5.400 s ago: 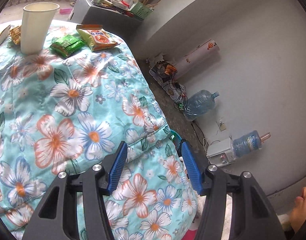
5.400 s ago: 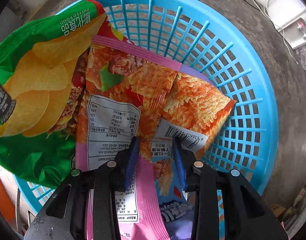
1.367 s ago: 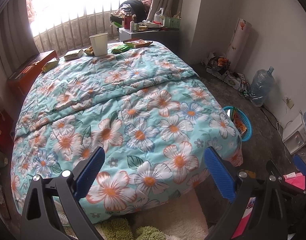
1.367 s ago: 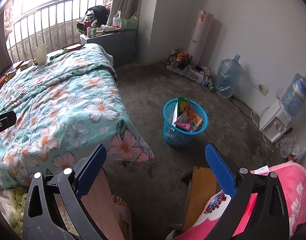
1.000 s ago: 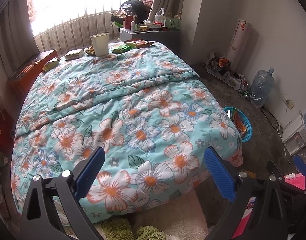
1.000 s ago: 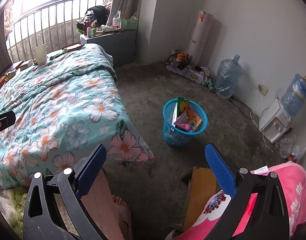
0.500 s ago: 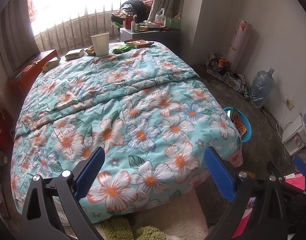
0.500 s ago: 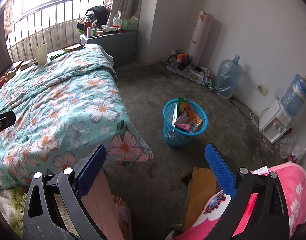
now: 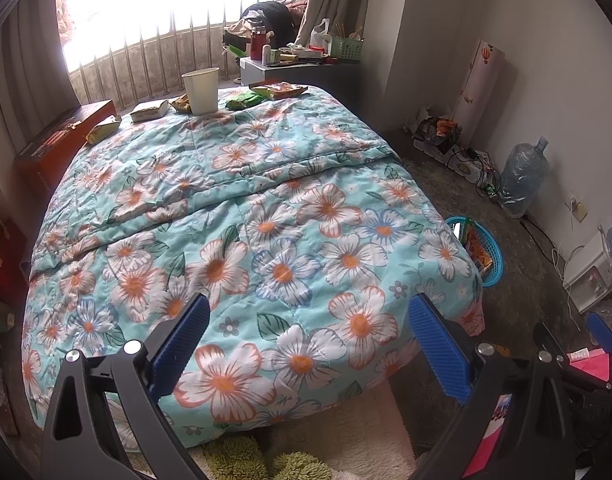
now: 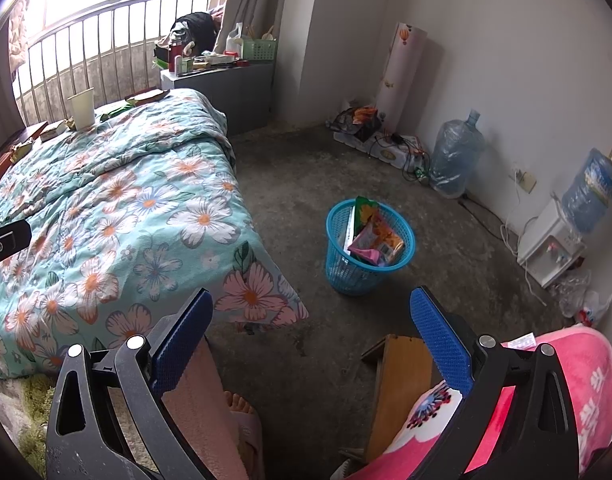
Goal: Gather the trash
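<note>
A blue plastic basket (image 10: 346, 268) stands on the concrete floor beside the bed, with several snack wrappers (image 10: 376, 236) in it; its rim also shows in the left wrist view (image 9: 493, 268). At the bed's far end lie a white paper cup (image 9: 201, 90), a green wrapper (image 9: 244, 100), an orange snack bag (image 9: 280, 89) and more wrappers (image 9: 102, 131). My left gripper (image 9: 306, 320) is open and empty over the near end of the bed. My right gripper (image 10: 311, 312) is open and empty, well back from the basket.
The bed carries a floral quilt (image 9: 242, 216). A grey cabinet (image 10: 230, 80) with clutter stands by the window. Water jugs (image 10: 454, 160), a power strip and a dispenser (image 10: 550, 248) line the right wall. A pink blanket (image 10: 554, 392) and a wooden stool (image 10: 398, 380) are near.
Over five seconds both grippers pulled far back from the basket and the bed's edge and opened wide; the wrappers stay in the basket. Nothing has moved in the last second.
</note>
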{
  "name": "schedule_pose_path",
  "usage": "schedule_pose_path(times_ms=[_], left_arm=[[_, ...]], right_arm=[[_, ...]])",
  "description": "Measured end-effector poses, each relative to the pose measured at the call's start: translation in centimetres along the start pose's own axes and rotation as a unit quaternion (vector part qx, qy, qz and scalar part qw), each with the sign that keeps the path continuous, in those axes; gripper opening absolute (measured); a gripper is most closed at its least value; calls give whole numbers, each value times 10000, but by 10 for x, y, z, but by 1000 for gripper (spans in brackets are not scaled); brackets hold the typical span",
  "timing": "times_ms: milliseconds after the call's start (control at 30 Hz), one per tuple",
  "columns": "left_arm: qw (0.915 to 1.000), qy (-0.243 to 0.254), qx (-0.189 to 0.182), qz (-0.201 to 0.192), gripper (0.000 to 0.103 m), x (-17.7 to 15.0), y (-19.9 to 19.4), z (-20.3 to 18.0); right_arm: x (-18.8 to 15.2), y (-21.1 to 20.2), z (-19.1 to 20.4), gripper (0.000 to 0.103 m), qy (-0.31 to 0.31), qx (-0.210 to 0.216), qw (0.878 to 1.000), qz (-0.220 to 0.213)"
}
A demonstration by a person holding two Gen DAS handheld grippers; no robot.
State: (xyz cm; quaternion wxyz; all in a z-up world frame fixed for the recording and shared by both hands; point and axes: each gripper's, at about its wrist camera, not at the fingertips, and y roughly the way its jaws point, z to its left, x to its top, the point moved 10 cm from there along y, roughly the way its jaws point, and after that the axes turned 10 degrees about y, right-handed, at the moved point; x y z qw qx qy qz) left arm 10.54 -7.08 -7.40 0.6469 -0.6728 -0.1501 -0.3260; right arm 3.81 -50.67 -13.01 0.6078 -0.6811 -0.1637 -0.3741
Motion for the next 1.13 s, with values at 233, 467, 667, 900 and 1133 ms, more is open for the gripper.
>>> schedule_pose_path(times_ms=[233, 467, 667, 900, 1133], left_arm=[[10000, -1, 6, -3, 97, 0, 0, 0], [10000, -2, 9, 5, 97, 0, 0, 0], [10000, -4, 15, -7, 97, 1, -1, 0], [10000, -8, 11, -6, 97, 1, -1, 0], [10000, -49, 10, 31, 97, 1, -1, 0]], right_arm=[[0, 0, 0, 95, 1, -5, 10000, -2], [0, 0, 0, 95, -1, -4, 10000, -2], [0, 0, 0, 95, 2, -4, 10000, -3], [-1, 0, 0, 95, 6, -7, 10000, 0], [-1, 0, 1, 95, 8, -9, 10000, -1]])
